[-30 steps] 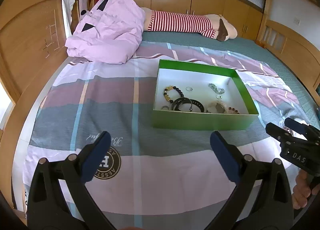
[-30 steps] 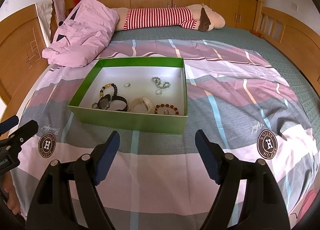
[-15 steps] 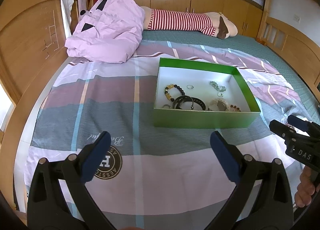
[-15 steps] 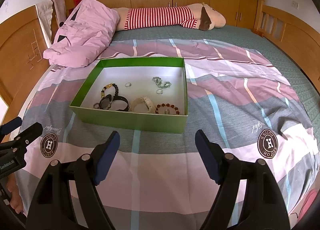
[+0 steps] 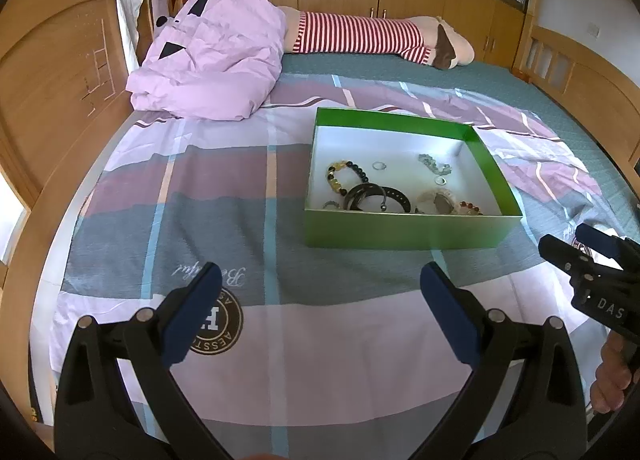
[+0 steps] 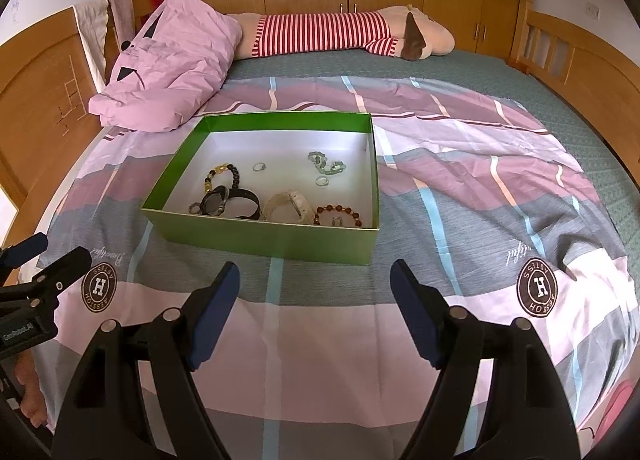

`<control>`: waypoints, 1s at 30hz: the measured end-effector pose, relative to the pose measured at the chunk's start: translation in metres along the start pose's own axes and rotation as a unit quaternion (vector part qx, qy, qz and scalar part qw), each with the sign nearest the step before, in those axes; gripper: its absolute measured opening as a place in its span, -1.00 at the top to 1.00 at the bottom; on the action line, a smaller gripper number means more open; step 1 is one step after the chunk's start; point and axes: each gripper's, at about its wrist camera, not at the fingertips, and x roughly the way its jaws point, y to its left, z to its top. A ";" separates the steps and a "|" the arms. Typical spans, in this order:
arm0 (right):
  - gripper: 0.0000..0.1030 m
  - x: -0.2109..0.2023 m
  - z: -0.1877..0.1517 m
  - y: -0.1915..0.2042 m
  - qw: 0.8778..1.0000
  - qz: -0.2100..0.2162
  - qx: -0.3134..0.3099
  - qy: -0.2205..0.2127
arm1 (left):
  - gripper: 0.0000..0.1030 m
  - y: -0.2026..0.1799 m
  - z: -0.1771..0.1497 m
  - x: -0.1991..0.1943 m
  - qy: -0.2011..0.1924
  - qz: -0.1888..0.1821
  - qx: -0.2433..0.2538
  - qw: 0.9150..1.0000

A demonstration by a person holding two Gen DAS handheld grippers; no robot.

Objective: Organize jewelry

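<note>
**Jewelry lay in a green box, both tongs wide and empty**

Jewelry sat loose on the white floor of an open green box [image 6: 256, 238], which rested on a striped bedspread [image 6: 460, 196] in the middle of a bed. Inside, toward the near wall, lay a black watch [image 6: 224, 202], a cream watch [image 6: 288, 204] just beside it, and a brown bead bracelet [image 6: 338, 214] in the near right corner. Farther back were a black and yellow bead bracelet [image 6: 222, 176], a small ring [image 6: 259, 167], a second ring [image 6: 322, 181] and a pale green chain [image 6: 326, 164].

The right gripper [image 6: 314, 316] hung above the bedspread in front of the box, its blue-padded jaws spread wide with nothing between them. The left gripper [image 5: 320, 316] hung likewise, to the left of the box, jaws wide and holding nothing. Neither touched the box.

A pink quilt [image 5: 216, 60] was heaped at the bed's far left, next to a striped plush toy [image 5: 360, 36].
</note>
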 end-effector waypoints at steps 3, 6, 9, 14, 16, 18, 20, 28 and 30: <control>-0.51 0.001 0.000 0.000 1.000 0.001 0.002 0.002 | -0.95 0.002 0.000 0.000 0.001 -0.003 -0.004 1.000; -0.51 0.001 0.000 -0.001 1.000 0.001 0.000 0.002 | -0.95 0.002 0.001 0.000 0.001 -0.003 -0.003 1.000; -0.51 0.002 0.000 -0.001 1.000 0.000 -0.002 0.003 | -0.95 0.002 0.001 0.001 0.002 -0.003 -0.001 1.000; -0.51 0.002 -0.001 -0.001 1.000 0.001 -0.003 0.003 | -0.95 0.001 0.001 0.001 0.001 -0.004 -0.002 1.000; -0.51 0.002 -0.001 -0.001 1.000 0.000 -0.003 0.003 | -0.95 0.001 0.000 0.000 -0.002 -0.004 -0.003 1.000; -0.51 0.002 -0.001 -0.001 1.000 0.001 -0.004 0.003 | -0.95 0.001 0.000 0.001 0.000 -0.006 -0.004 1.000; -0.51 0.003 -0.001 -0.001 1.000 0.000 -0.003 0.003 | -0.95 0.000 -0.001 0.000 0.000 -0.005 -0.003 1.000; -0.51 0.003 -0.001 -0.001 1.000 0.001 -0.004 0.003 | -0.95 -0.001 0.000 0.003 0.007 -0.006 -0.003 1.000; -0.51 0.003 -0.001 -0.001 1.000 0.000 -0.004 0.003 | -0.95 -0.001 -0.001 0.004 0.008 -0.007 -0.004 1.000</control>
